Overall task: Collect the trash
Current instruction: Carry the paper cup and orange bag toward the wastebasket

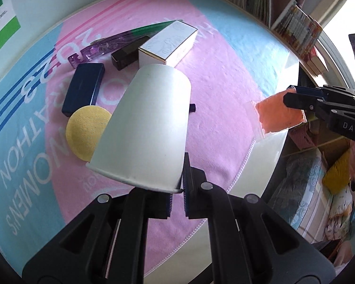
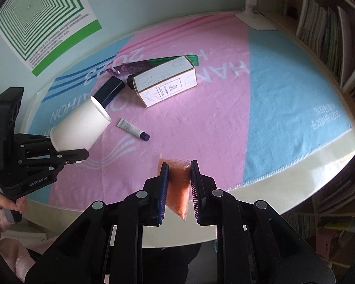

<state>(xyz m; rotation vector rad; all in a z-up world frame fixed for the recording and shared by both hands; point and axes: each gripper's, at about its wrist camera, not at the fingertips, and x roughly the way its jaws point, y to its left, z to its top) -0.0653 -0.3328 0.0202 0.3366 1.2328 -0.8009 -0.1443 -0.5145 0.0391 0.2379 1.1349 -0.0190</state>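
We've got the left tongs (image 1: pixel 177 190) pinching the paper cup (image 1: pixel 144 127) rim and the right tongs (image 2: pixel 178 179) clamping the orange bag (image 2: pixel 178 187) above the counter (image 2: pixel 295 189), so let's keep both grips firm

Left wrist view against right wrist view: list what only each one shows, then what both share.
Only the left wrist view: the yellow sponge. Only the right wrist view: the green poster, the lamp base and the small tube in full. Both: the cup in the left gripper, the orange bag in the right gripper, and the white box.
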